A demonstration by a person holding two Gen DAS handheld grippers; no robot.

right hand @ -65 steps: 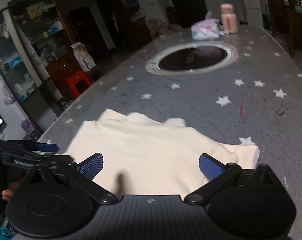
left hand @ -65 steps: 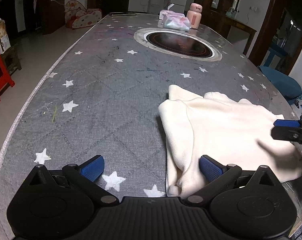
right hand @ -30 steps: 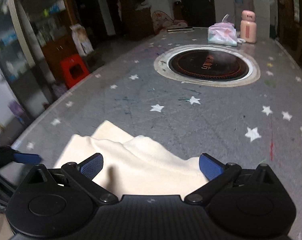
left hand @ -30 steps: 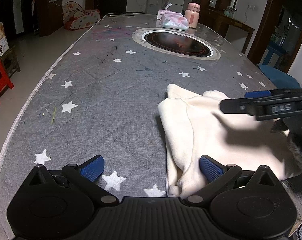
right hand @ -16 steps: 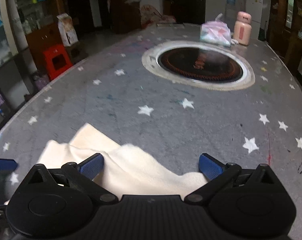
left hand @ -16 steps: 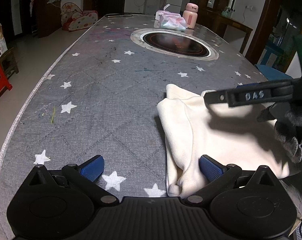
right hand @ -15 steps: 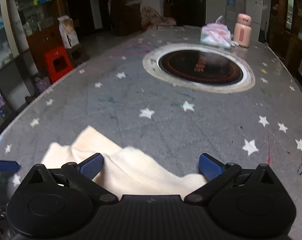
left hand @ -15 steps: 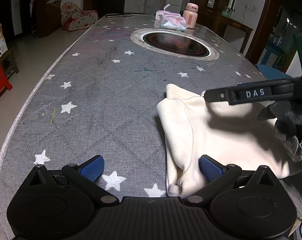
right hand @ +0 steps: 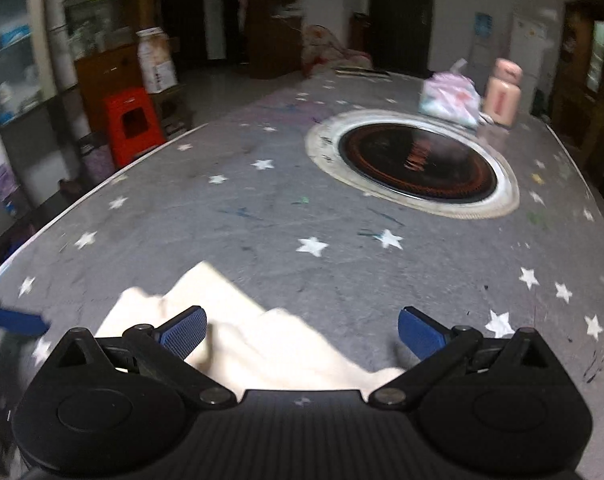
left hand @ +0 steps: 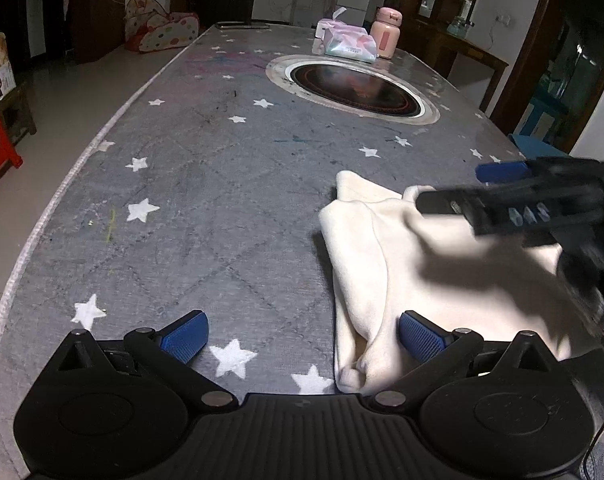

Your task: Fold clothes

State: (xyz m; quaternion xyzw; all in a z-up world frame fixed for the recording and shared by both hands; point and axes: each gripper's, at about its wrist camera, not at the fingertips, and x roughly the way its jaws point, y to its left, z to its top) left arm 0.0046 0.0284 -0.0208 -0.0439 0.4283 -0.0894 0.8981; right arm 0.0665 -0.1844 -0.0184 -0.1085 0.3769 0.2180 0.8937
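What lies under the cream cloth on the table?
The cream cloth lies folded on the grey star-patterned table cover. Only this cover shows around its edges; whatever is directly beneath the cloth is hidden.

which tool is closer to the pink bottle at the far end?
Right. The right tool reaches out over the cream garment toward the pink bottle; the left tool sits back at the garment's near edge.

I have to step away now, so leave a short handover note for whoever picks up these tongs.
Left tongs: open, empty, low over the table at the cream garment's near-left edge.
Right tongs: open, empty, above the garment's far edge.
Garment: lies folded over on the star-patterned table, near end, edges uneven.
Left to do: whether more folds are needed is unclear; neaten the edges.
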